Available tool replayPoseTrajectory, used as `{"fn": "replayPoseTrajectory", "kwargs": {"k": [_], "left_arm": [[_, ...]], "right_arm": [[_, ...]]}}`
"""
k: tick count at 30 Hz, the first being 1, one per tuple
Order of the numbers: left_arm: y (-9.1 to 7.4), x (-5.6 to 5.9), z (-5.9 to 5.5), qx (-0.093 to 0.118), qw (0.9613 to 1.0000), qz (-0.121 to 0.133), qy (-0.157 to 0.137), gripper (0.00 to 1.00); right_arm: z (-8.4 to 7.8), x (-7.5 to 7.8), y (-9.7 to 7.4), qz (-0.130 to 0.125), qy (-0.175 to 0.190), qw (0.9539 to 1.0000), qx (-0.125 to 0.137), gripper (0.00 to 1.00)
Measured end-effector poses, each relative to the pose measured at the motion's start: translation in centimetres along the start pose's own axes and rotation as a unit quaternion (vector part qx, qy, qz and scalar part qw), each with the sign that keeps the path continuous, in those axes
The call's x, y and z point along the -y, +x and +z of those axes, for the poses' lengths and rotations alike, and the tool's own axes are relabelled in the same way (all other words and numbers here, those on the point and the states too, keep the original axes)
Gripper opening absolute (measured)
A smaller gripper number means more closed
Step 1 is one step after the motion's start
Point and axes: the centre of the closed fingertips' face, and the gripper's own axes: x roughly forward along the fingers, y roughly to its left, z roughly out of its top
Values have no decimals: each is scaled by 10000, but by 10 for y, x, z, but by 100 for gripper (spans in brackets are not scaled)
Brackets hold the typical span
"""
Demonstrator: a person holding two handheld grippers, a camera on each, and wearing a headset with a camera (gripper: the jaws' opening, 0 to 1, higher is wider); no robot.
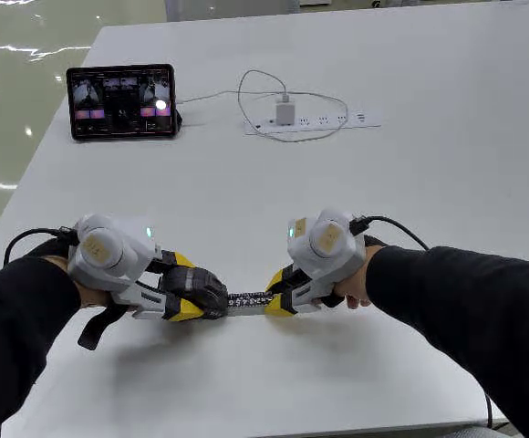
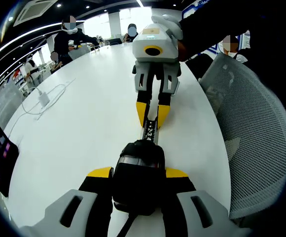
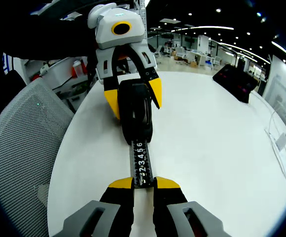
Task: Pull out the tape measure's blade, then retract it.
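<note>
A black tape measure lies low over the white table, held in my left gripper, whose yellow-tipped jaws are shut on its case. A short length of dark blade with white numbers runs out of the case to my right gripper, which is shut on the blade's end. In the right gripper view the case stands ahead, between the left gripper's yellow fingertips. In the left gripper view the blade reaches the right gripper opposite.
A tablet with a lit screen stands at the far left of the table. A white power strip with a charger and looped cable lies at the back middle. A mesh chair sits beside the table edge. People stand far off in the room.
</note>
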Motion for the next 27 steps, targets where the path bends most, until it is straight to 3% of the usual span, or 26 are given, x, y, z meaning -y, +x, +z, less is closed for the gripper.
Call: {"fn": "replayPoseTrajectory", "kwargs": {"k": [27], "left_arm": [[0,0,0,-5,10000,24,-16,32]], "right_arm": [[-13,2,-12,-16,-5,10000,-64,10]]}}
